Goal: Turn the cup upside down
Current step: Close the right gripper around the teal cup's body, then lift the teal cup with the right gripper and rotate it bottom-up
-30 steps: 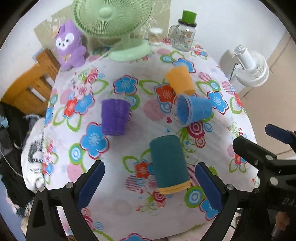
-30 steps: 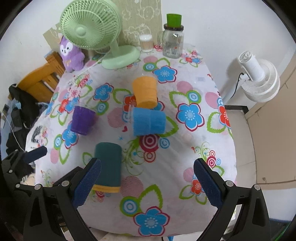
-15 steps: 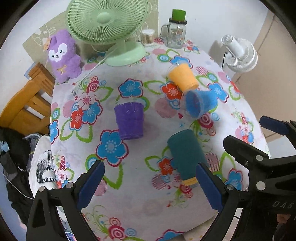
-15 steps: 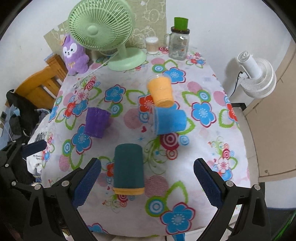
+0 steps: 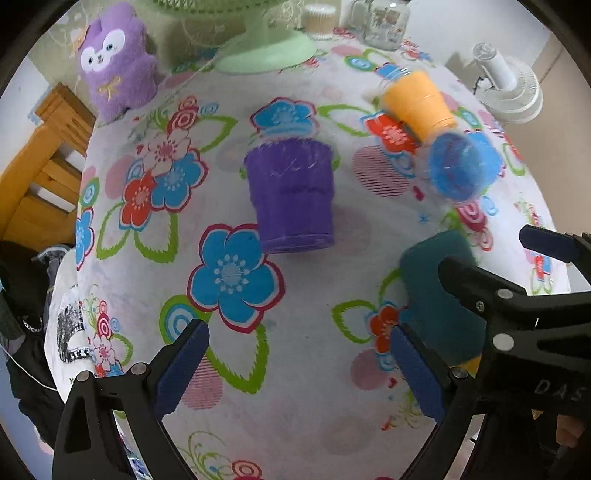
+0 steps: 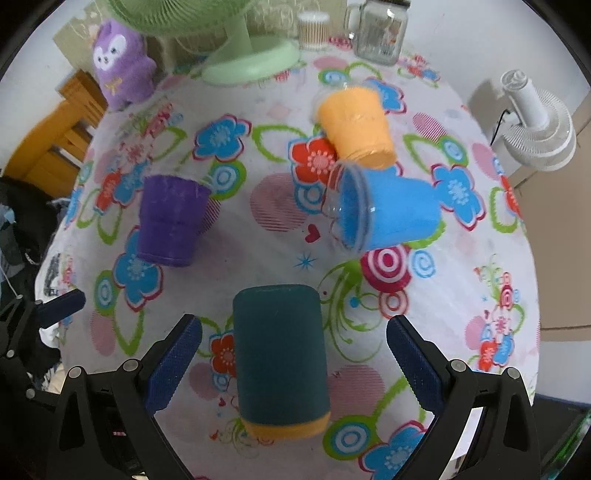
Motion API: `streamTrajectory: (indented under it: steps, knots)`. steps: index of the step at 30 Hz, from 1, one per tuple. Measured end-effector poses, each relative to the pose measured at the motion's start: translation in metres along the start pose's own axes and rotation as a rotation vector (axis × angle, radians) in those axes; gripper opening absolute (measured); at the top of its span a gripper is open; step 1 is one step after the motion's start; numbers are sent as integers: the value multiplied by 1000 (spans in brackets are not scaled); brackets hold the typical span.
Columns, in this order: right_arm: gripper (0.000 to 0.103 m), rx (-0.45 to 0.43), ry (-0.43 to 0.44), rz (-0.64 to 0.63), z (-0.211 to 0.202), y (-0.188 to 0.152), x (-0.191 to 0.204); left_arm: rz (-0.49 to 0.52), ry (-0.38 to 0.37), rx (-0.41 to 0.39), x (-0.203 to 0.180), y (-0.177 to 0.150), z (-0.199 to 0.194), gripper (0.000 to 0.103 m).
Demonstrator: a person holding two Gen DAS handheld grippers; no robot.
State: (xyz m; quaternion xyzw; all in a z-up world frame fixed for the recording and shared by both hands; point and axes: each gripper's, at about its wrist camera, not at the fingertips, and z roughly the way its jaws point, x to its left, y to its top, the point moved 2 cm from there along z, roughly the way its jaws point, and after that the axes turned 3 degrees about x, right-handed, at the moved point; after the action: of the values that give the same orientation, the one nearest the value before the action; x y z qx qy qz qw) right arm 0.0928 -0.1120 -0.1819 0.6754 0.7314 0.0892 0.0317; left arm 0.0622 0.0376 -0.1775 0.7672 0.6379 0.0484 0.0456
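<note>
A dark teal cup [image 6: 280, 358] with a yellow band at its near end lies on its side on the flowered tablecloth, between the fingers of my open right gripper [image 6: 293, 365]. It also shows in the left wrist view [image 5: 439, 295], partly hidden by the right gripper. A purple cup [image 5: 291, 199] stands ahead of my open, empty left gripper [image 5: 301, 369]; it also shows in the right wrist view [image 6: 168, 219]. A blue cup [image 6: 384, 212] lies on its side with its mouth to the left. An orange cup [image 6: 356, 127] lies just behind it.
A green fan base [image 6: 251, 61], a purple plush toy [image 6: 122, 62], a glass jar [image 6: 380, 33] and a small white cup [image 6: 313, 25] stand at the table's far edge. A white fan [image 6: 535, 122] stands beyond the right edge. A wooden chair [image 5: 40, 177] stands left.
Both grippers have moved forward and down toward the table. The teal cup now lies between the right gripper's fingers; the purple cup is closer to the left gripper.
</note>
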Motion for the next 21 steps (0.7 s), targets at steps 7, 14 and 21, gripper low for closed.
streamTrajectory:
  steps: [7, 14, 21]
  knots:
    - [101, 81, 1, 26, 34, 7, 0, 8, -8, 50, 6, 6, 27, 99]
    - [94, 145, -8, 11, 57, 7, 6, 66, 10, 82, -3, 7, 47, 99]
    - [84, 189, -40, 13, 73, 4, 10, 58, -11, 107, -4, 8, 59, 99]
